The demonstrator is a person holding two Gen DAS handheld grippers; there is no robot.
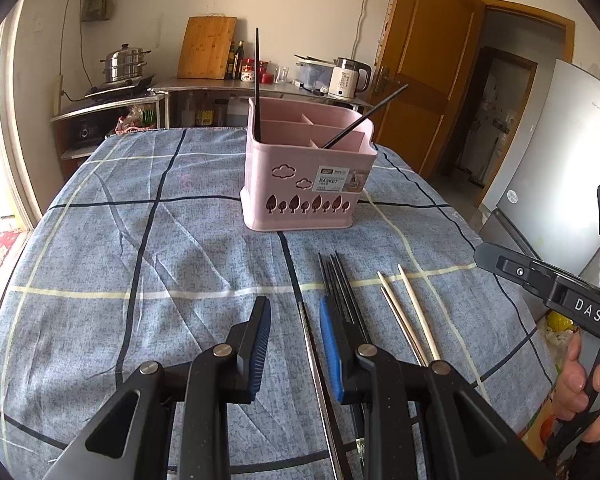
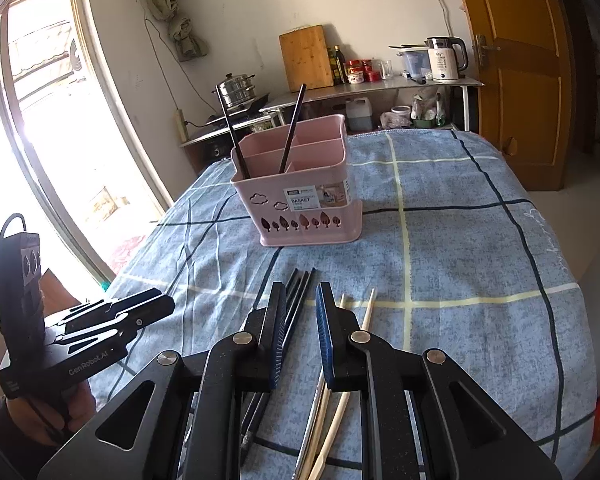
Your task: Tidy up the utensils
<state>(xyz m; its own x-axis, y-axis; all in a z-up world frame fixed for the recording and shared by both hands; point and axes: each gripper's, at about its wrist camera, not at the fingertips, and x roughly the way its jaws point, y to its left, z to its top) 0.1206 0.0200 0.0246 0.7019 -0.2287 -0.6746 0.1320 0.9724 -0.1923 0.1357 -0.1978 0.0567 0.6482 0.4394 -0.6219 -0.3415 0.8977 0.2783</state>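
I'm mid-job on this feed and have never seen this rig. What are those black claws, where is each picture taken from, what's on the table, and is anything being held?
There is no robot arm: a person holds a two-finger clamp in each hand, with a fisheye camera on each looking along its fingers. One picture looks out from the left gripper, the other from the right gripper. Each view also catches the other gripper at its edge.

On the blue checked tablecloth stands a pink utensil basket with dividers; two black chopsticks already lean inside it. Nearer the camera lie a bundle of black chopsticks, some pale wooden chopsticks and a thin metal one.

Both grippers are open and hold nothing.
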